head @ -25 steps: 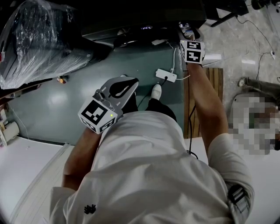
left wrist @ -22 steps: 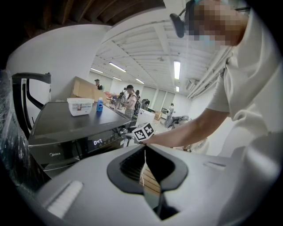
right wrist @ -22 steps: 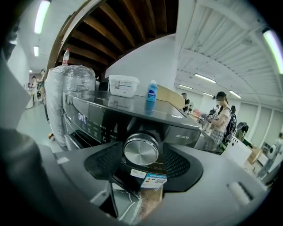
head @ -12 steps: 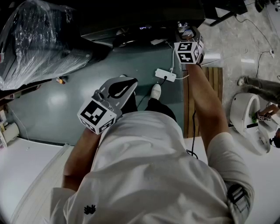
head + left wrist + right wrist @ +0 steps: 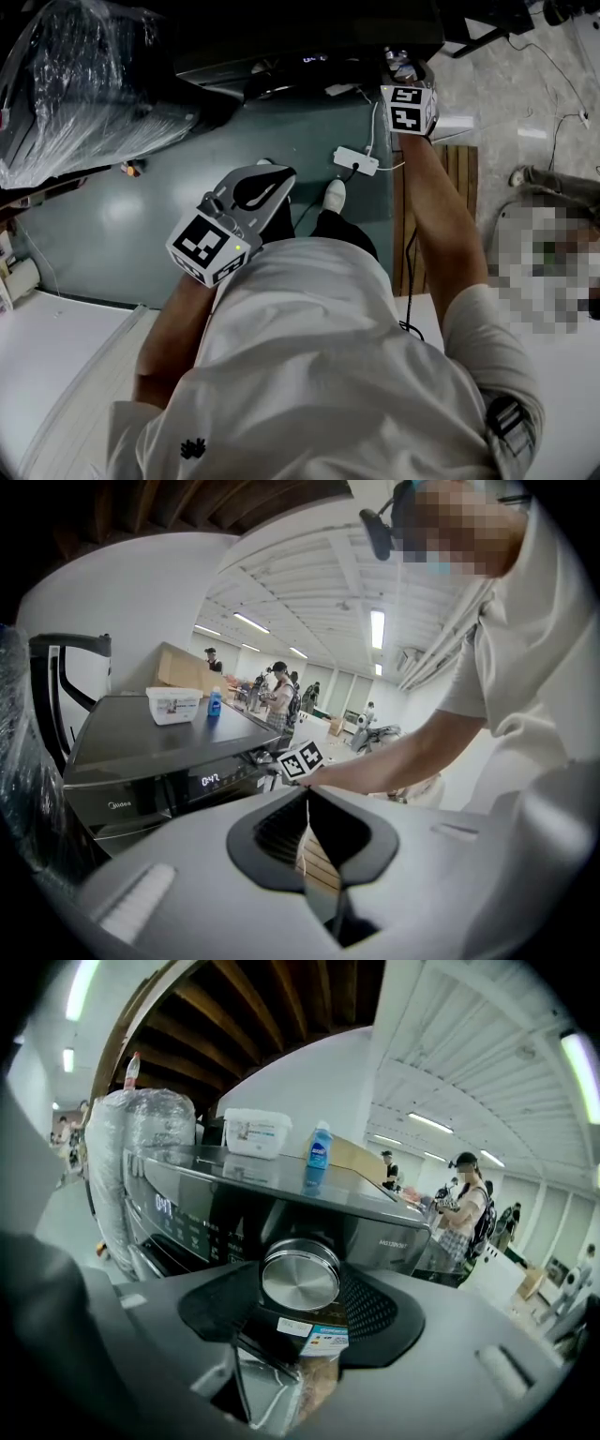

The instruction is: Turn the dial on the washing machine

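While the right gripper [image 5: 300,1290] clamps the silver dial [image 5: 300,1275] at the right end of the washing machine [image 5: 281,1208] panel, the left gripper [image 5: 307,808] hangs closed and empty by the person's waist. The turning looks under way, and I'd say it next needs a steady wrist twist without slipping. A white tub [image 5: 251,1133] and blue bottle [image 5: 319,1157] stand on the machine's top, a power strip [image 5: 356,161] lies on the green floor [image 5: 141,225], and people [image 5: 464,1194] work far back in the hall.

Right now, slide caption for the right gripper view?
Right gripper closed on the silver dial of the washing machine, bottle and tub on top.
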`<state>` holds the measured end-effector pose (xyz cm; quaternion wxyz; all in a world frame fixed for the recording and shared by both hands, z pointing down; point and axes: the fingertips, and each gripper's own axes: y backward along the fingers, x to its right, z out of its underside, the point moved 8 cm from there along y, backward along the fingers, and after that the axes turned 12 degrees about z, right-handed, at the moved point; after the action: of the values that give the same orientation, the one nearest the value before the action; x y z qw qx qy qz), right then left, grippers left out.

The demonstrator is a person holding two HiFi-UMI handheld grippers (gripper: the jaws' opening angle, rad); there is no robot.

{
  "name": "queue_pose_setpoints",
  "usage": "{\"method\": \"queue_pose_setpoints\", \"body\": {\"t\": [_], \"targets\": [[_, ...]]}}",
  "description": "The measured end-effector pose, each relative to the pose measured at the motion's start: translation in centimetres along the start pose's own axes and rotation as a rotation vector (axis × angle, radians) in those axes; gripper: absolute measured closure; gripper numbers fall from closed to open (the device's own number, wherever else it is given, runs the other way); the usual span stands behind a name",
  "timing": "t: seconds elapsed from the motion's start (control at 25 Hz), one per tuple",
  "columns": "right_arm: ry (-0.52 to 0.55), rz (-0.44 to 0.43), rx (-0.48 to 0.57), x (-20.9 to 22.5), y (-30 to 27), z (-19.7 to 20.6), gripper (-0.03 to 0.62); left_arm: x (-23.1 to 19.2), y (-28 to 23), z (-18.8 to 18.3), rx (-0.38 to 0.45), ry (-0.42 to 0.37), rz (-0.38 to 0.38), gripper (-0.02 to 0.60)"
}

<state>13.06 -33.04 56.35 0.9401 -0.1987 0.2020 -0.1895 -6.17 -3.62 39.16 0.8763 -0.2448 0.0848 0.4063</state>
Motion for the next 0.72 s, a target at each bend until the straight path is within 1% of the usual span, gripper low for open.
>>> {"method": "queue_pose_setpoints", "body": {"t": [0.16, 0.24, 0.44, 0.56, 0.72], "targets": [[-0.160, -0.031, -0.014, 0.7, 0.1, 0.2, 0.338, 0.0, -0.2, 0.0, 0.001, -0.002, 0.003, 0.523], [-0.200, -0.040, -0.014, 1.0, 0.1, 0.4, 0.338, 0.2, -0.4, -0.3, 0.002, -0.015, 0.009, 0.523], [-0.163, -0.043, -0.003, 1.1, 0.2, 0.1, 0.338, 0.4, -0.5, -0.5, -0.004, -0.019, 0.014, 0.522], [-0.138, -0.047, 0.012, 1.2, 0.4, 0.1, 0.338, 0.4, -0.5, -0.1, -0.005, -0.007, 0.011, 0.522], [-0.020, -0.039, 0.036, 1.0, 0.9, 0.4, 0.336, 0.5, -0.6, 0.1, -0.003, -0.007, 0.015, 0.522]]}}
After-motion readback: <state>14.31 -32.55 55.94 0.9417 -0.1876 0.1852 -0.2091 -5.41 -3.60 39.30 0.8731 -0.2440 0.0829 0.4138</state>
